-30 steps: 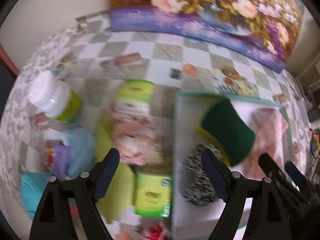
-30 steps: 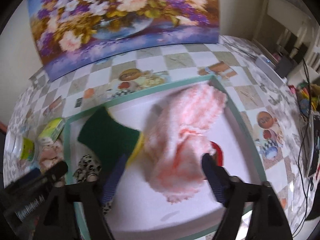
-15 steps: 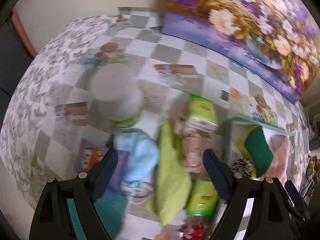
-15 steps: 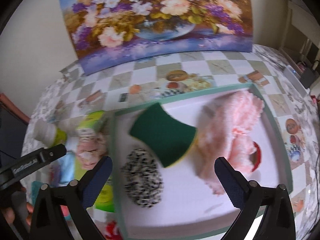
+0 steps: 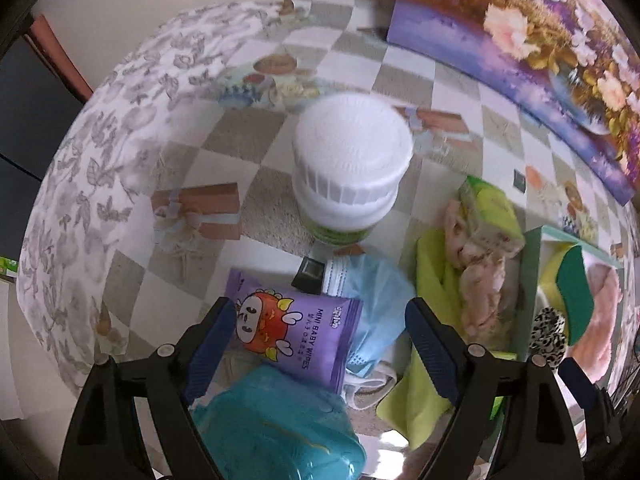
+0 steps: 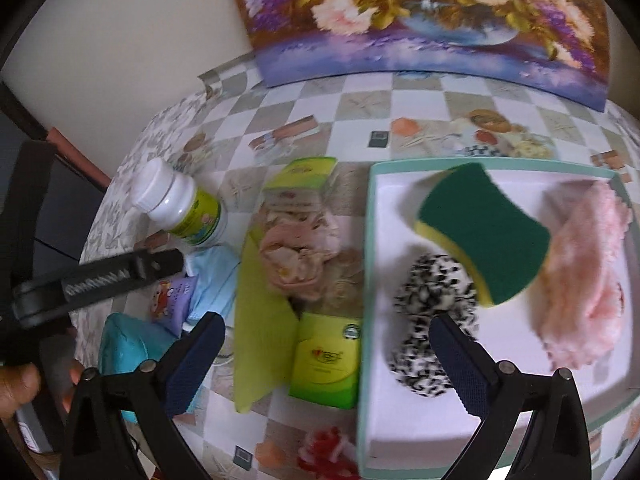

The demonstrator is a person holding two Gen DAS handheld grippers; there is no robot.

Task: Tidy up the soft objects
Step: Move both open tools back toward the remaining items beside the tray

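My left gripper point(image 5: 320, 320) is open and points down over a purple baby-wipes pack point(image 5: 296, 336) and a blue face mask point(image 5: 376, 304), above a teal soft bundle point(image 5: 276, 420). My right gripper point(image 6: 326, 332) is open over a green box point(image 6: 326, 360) and a yellow-green cloth point(image 6: 260, 320), at the left rim of the white tray point(image 6: 366, 280). In the tray lie a green sponge point(image 6: 484, 232), a leopard scrunchie point(image 6: 436, 320) and a pink fluffy cloth point(image 6: 584, 272). A crumpled pink cloth point(image 6: 300, 256) lies left of the tray.
A white-capped bottle point(image 5: 352, 160) stands beyond the wipes. A green tissue pack point(image 6: 304, 176) lies behind the crumpled cloth. A flower painting point(image 6: 420, 20) leans on the wall. Something red point(image 6: 324, 452) lies near the table's front edge. A hand point(image 6: 24, 384) shows at lower left.
Both grippers have moved left: the left from the tray's edge to over the wipes and mask, the right from over the pink fluffy cloth to the tray's left rim. The right jaws have widened.
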